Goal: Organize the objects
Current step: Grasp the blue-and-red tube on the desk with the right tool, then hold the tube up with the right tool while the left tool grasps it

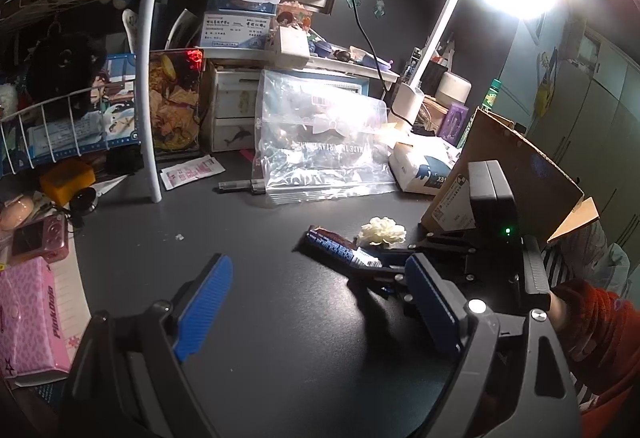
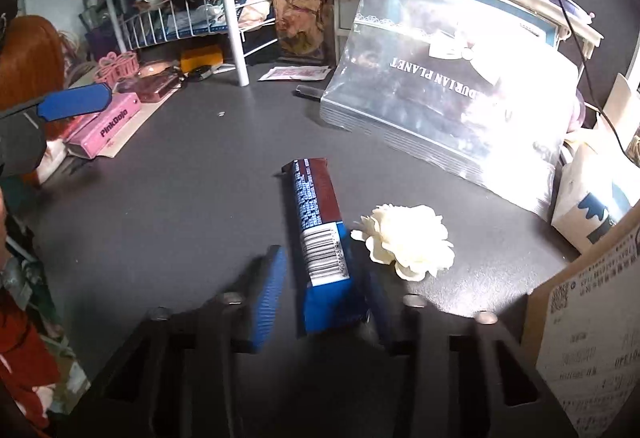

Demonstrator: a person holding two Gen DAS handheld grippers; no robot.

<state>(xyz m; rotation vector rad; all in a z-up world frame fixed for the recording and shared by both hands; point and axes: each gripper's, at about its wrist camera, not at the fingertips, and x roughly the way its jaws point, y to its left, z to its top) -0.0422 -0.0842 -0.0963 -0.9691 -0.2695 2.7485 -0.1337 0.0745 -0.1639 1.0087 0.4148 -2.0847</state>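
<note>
Right jaws around snack bar

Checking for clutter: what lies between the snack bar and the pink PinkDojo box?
Only bare dark desk between the snack bar and the pink box, in the right wrist view.

Left claw gapes; right claw partly closed.

My right gripper hides the near end of the snack bar, so I cannot tell whether my pads touch it. Lamp glare whites out the clear bag's print. The cardboard box runs off-frame.
</note>
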